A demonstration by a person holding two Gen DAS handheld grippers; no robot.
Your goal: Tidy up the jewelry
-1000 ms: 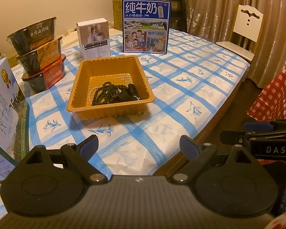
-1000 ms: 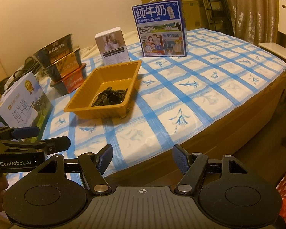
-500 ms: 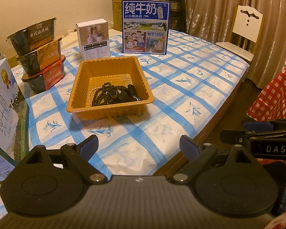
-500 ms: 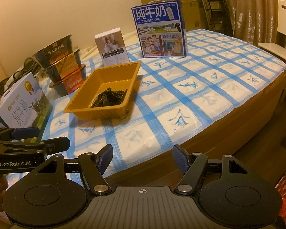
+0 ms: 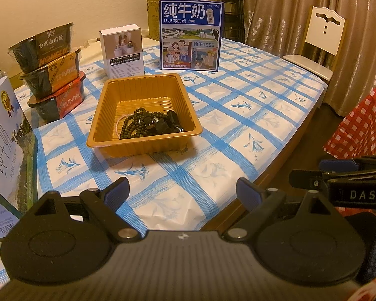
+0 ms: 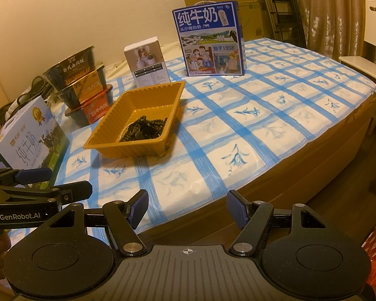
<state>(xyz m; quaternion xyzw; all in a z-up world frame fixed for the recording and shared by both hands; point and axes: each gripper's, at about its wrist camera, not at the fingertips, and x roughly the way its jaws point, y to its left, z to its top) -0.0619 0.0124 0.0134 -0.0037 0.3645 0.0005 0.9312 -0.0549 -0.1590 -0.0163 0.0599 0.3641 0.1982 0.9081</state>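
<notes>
While both grippers hang off the near edge of the worktop [image 5: 238,115], nothing is held. Left gripper [image 5: 182,194] sits at the bottom of its own frame, jaws spread wide, empty. Right gripper [image 6: 186,209] is the same in its view: jaws spread, empty.

Jewelry [image 5: 150,124], dark bead strings plus a thin pale strand and some black chunky pieces, is piled in the near right part of the orange tray [image 5: 105,115], centre left of the left view. Everything is tangled in one heap; can't separate single pieces. Tray stands on the blue-checked cloth, well apart from both grippers. Blue milk carton [image 5: 191,35] and small white box [image 5: 121,50] stand behind it, stacked food bowls [image 5: 52,72] at upper left.

Step looks like idle or a start, or already done; can't tell which. If sorting remains, the next move needs a reach forward over the tray rim, jaws kept spread, then a pinch on one bead strand at the top of the heap. Beads are loose and may drag neighbours.
</notes>
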